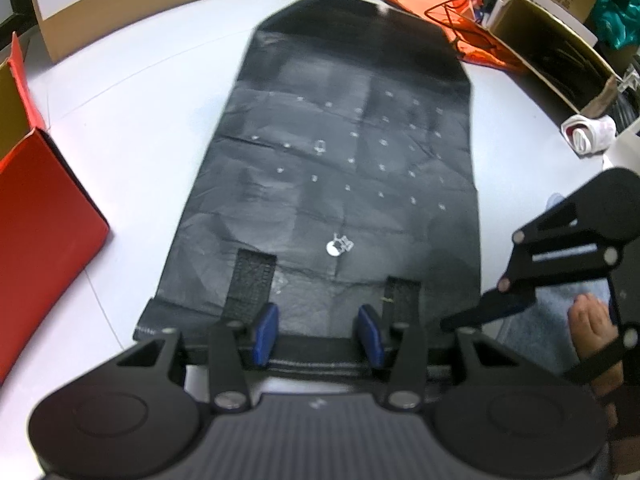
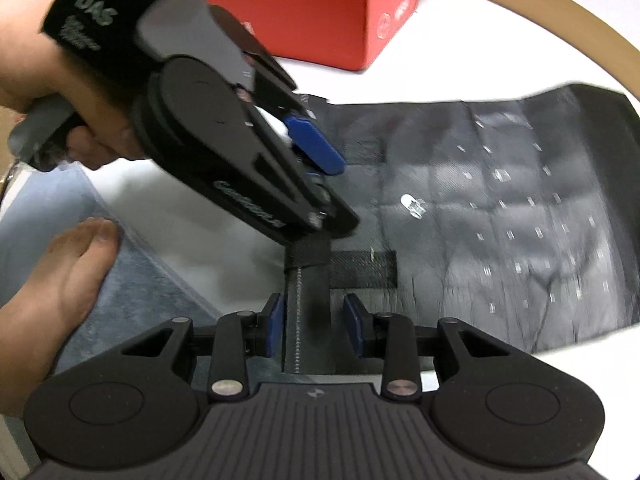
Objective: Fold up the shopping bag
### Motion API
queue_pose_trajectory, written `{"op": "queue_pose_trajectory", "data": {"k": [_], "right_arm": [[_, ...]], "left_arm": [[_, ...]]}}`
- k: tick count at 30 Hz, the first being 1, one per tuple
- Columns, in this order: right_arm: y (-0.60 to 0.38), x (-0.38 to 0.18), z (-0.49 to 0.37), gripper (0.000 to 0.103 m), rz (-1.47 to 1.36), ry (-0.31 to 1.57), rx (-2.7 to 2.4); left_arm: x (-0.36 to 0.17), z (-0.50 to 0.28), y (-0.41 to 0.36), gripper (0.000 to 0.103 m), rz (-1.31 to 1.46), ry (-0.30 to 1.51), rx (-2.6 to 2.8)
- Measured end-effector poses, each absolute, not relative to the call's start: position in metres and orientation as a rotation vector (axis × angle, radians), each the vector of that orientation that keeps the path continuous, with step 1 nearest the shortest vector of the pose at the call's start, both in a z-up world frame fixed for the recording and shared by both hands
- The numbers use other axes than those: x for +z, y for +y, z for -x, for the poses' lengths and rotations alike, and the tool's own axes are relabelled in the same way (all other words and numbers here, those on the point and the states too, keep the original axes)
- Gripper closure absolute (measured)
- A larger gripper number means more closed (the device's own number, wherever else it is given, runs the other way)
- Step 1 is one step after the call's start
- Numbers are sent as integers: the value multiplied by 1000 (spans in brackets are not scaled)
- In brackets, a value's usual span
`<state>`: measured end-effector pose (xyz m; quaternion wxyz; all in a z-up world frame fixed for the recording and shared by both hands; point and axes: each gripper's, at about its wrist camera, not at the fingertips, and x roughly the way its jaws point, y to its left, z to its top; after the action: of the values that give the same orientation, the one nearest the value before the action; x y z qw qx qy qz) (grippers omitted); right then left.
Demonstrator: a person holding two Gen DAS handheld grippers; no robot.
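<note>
Black shopping bag [image 1: 340,168] lies flat on white table [image 1: 132,92], mouth edge at the near end. Left gripper [image 1: 318,334] over that hem between the two handle straps [image 1: 252,280], jaws apart, nothing pinched. Right gripper [image 2: 314,330] straddles the hem corner, pads not pressing. Red box [image 1: 40,216] sits left.

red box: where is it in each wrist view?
Left wrist: red box at the left edge, left of the black bag.
Right wrist: red box at top centre, beyond the bag.
Shared landmark: the round white mark on the bag.
</note>
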<state>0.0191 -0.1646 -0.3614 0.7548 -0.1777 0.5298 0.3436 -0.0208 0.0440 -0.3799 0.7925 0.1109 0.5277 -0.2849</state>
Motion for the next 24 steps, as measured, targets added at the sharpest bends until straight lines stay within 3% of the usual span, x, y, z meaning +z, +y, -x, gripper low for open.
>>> {"op": "queue_pose_trajectory", "data": {"k": [24], "right_arm": [[-180,-363,-16,68,446,1142,697]], "left_arm": [[-391,27,44,58,-177,1132,-612]]}}
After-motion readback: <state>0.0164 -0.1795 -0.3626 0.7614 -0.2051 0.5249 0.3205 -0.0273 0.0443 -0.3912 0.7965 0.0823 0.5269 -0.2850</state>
